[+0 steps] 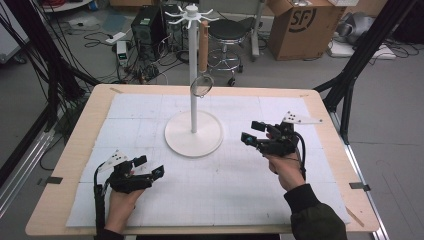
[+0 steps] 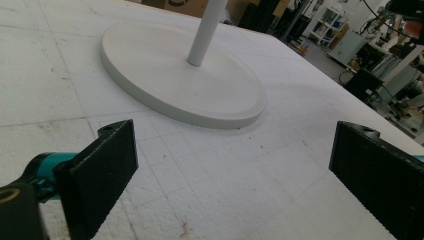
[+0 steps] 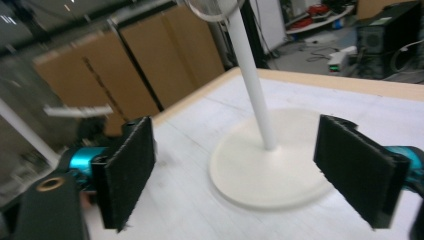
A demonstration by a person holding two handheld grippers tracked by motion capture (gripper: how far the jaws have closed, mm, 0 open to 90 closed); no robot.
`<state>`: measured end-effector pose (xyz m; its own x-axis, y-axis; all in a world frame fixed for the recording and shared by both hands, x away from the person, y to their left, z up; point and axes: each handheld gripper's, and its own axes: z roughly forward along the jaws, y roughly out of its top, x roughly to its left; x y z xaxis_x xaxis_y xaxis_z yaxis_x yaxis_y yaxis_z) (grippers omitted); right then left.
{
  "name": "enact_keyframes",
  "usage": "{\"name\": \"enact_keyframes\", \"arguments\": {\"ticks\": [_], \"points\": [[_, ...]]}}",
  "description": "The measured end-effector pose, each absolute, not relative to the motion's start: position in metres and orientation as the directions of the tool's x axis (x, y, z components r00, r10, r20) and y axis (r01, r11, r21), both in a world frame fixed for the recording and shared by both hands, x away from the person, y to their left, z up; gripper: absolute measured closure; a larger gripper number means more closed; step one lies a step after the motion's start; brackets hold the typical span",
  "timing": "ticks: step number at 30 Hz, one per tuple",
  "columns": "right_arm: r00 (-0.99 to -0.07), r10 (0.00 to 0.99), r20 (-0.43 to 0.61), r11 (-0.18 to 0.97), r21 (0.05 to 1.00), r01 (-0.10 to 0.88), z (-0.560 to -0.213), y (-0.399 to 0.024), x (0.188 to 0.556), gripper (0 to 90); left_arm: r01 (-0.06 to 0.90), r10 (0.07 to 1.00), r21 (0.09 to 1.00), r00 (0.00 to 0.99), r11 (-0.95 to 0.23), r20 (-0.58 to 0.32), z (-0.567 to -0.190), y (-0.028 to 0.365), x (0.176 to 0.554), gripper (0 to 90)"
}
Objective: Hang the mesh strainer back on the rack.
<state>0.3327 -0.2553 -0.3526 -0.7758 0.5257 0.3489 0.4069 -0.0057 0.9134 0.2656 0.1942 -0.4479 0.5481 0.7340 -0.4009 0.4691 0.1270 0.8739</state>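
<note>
A white hook stand (image 1: pixel 193 75) rises from its round base (image 1: pixel 193 134) at the middle of the white-matted counter (image 1: pixel 150 110), with a small metal-rimmed strainer (image 1: pixel 201 86) on a wooden handle hanging from one of its top hooks. The left tool (image 1: pixel 150 166) sits near the counter's front left, jaws wide apart and empty, with the base ahead and to its right. The right tool (image 1: pixel 252 132) is held just right of the base, jaws likewise apart and empty, pointing toward the pole.

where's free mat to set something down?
Bare mat left of the stand base, the strip between the left gripper and right gripper, and the far right corner. Crowded only mid-table: the base, and the strainer hanging by the pole.
</note>
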Motion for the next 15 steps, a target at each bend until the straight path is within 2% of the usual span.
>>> {"name": "enact_keyframes", "arguments": {"ticks": [15], "points": [[-0.75, 0.572, 0.332, 0.03, 0.905, 0.424, -0.383, -0.271, 0.315, 15.1, 0.455, 0.729, 0.881, 0.557, 0.133, -0.398, -0.447, 0.19, 0.268, 6.0]]}}
